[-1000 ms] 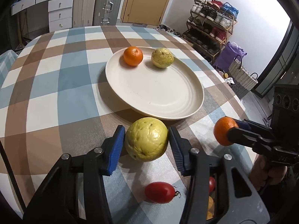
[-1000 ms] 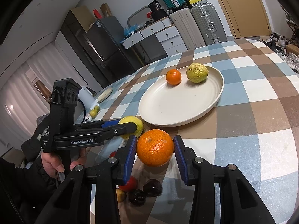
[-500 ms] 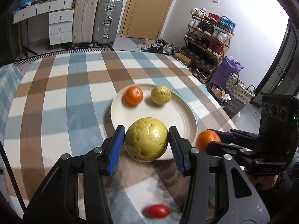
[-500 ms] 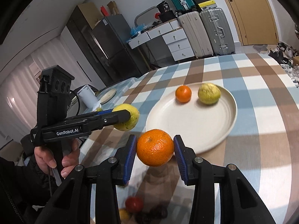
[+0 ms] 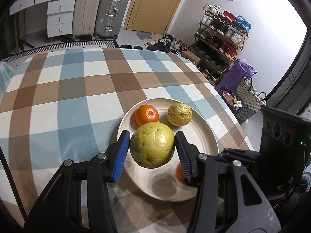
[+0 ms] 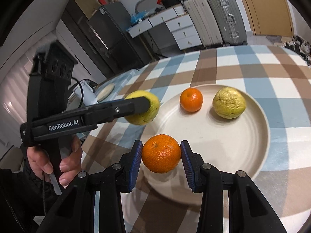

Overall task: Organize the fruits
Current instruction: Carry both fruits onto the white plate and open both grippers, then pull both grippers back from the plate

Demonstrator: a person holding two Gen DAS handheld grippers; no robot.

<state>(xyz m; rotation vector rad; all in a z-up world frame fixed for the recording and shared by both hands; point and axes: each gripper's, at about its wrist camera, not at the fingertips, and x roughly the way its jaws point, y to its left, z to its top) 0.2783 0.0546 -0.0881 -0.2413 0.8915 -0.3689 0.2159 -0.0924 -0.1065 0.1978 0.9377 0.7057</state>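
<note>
Both tongs clamp fruit above the plate (image 6: pixel 258 136)
Left gripper (image 5: pixel 152 145) grips a yellow-green fruit (image 5: pixel 152 144); right gripper (image 6: pixel 161 156) grips an orange (image 6: pixel 161 156), two more fruits lying beyond

A plate (image 5: pixel 210 137) sits on the checked tablecloth (image 5: pixel 64 101). At its far side lie an orange (image 5: pixel 147 115) on the left and a guava (image 5: pixel 179 114) on the right, near each other but apart. Nearer, the left gripper (image 5: pixel 152 148) holds a second guava (image 5: pixel 152 144) above the plate's left part. To its right, the right gripper (image 6: pixel 161 158) holds a second orange (image 6: pixel 161 156) over the near rim.
</note>
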